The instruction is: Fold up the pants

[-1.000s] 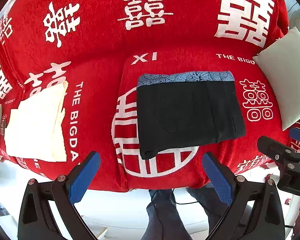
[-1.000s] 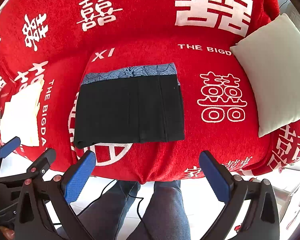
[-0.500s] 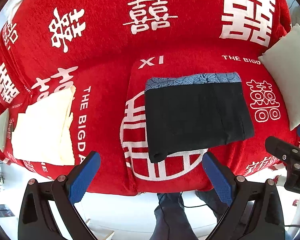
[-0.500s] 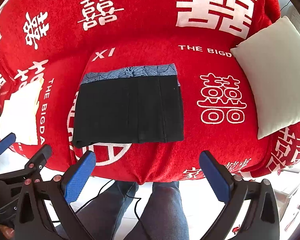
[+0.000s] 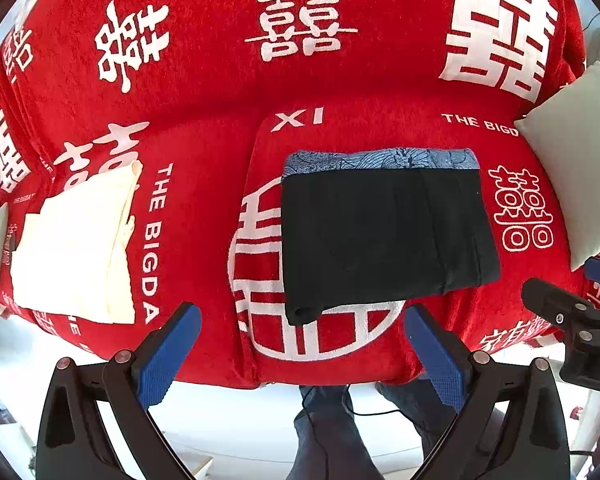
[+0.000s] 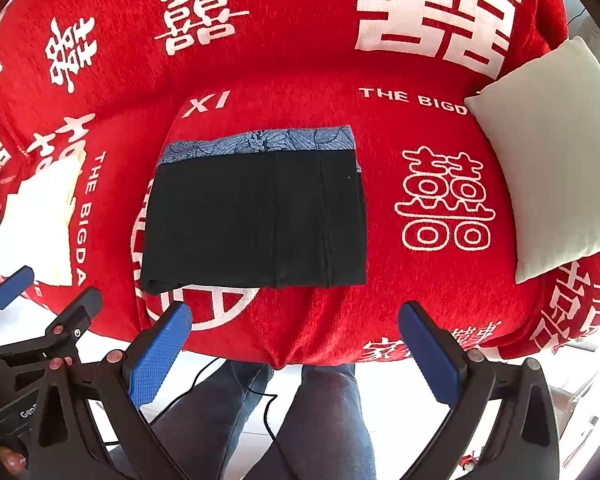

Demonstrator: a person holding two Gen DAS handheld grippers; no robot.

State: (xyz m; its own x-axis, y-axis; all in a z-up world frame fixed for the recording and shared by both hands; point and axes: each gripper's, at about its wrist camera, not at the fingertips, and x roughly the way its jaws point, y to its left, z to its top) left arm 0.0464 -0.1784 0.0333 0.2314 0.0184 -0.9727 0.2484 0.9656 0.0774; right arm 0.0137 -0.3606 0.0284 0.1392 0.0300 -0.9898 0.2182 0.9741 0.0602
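Here, folded black pants (image 5: pixel 384 236) flat on red sofa cover (image 5: pixel 204 128), left gripper (image 5: pixel 300 356) and right gripper (image 6: pixel 296 352) spread wide, seemingly empty.

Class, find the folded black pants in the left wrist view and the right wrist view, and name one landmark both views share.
Left wrist: black pants lie right of centre on the red cover.
Right wrist: black pants lie left of centre.
Shared landmark: the white pillow at the right edge.

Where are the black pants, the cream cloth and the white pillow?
black pants (image 6: pixel 256 216), right wrist view, middle of the dark fabric.
cream cloth (image 5: pixel 76 244), left wrist view, centre of the folded piece.
white pillow (image 6: pixel 548 152), right wrist view, its face.
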